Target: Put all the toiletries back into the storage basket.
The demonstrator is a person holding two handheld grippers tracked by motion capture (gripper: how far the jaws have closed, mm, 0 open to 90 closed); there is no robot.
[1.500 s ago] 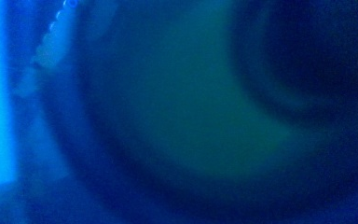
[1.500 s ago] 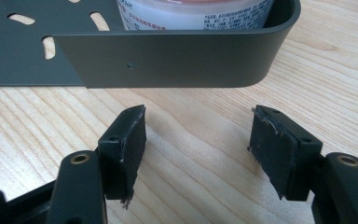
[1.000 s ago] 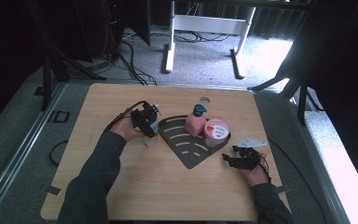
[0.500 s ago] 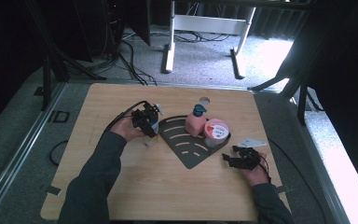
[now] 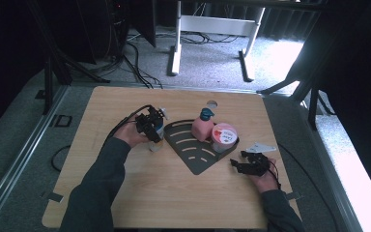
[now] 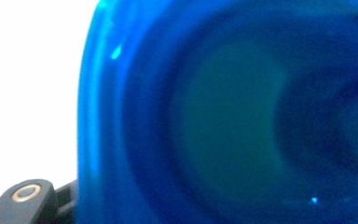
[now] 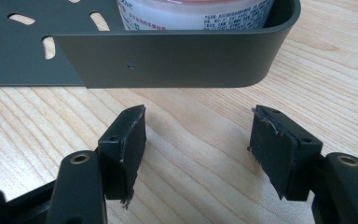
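Note:
My left gripper is at the table's middle left, shut on a blue translucent bottle that stands upright on the wood. Its jaws have just been closing on it. Up close the blue bottle is blurred, with one black jaw at the lower left. My right gripper rests open on the table at the right, nothing between its fingers. Just ahead of it is the curved wall of a dark grey slotted tray.
The fan-shaped tray lies mid-table and holds a pink bottle with a teal cap and a pink-lidded tub. The tub stands against the tray's wall. A round hole is in the tabletop behind them.

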